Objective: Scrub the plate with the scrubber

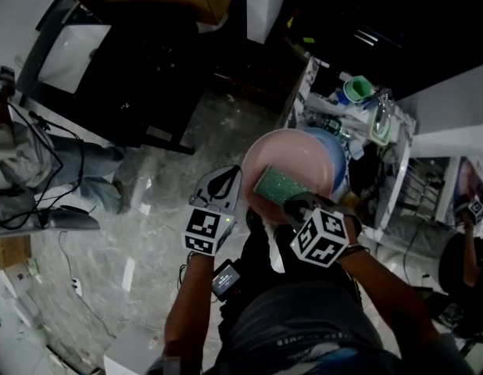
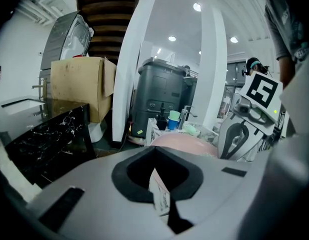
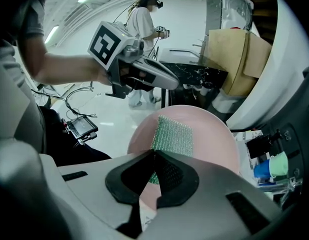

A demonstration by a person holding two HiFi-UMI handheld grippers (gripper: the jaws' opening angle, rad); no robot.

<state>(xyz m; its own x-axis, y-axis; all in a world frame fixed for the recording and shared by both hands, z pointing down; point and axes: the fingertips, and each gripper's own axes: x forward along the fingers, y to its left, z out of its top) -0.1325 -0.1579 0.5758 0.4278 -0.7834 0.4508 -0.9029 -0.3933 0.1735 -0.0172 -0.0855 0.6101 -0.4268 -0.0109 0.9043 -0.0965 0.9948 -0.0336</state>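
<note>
Head view is showing the pink plate (image 1: 304,156) being held up by its rim and tilted toward the person, with a blue dish (image 1: 341,162) sitting just behind it. The left gripper (image 1: 238,181) is clamping the plate at the edge nearest its own tips. In the left gripper view its jaws are pressing together on a thin pale edge, and the rest of the plate is spreading out directly ahead of them. The right gripper (image 1: 295,203) is pinching the green scrubber (image 1: 279,184) by its near end. In the right gripper view the jaws are closing tight on the mesh, while the pad is reaching forward from the tips and lying flat against the plate's face, roughly across its middle. From that same view, the left gripper is sitting beyond the right gripper's tips and off to their left, near the plate's far rim. Judging by this, the scrubbing step itself is in hand, not the pickup or the put-down. The next move is calling for the right gripper to be dragging the pad across the face under steady pressure. The left gripper will need to be bracing the rim firmly against that push, since the plate looks to be hanging from that single grip and could be twisting or slipping out.
</note>
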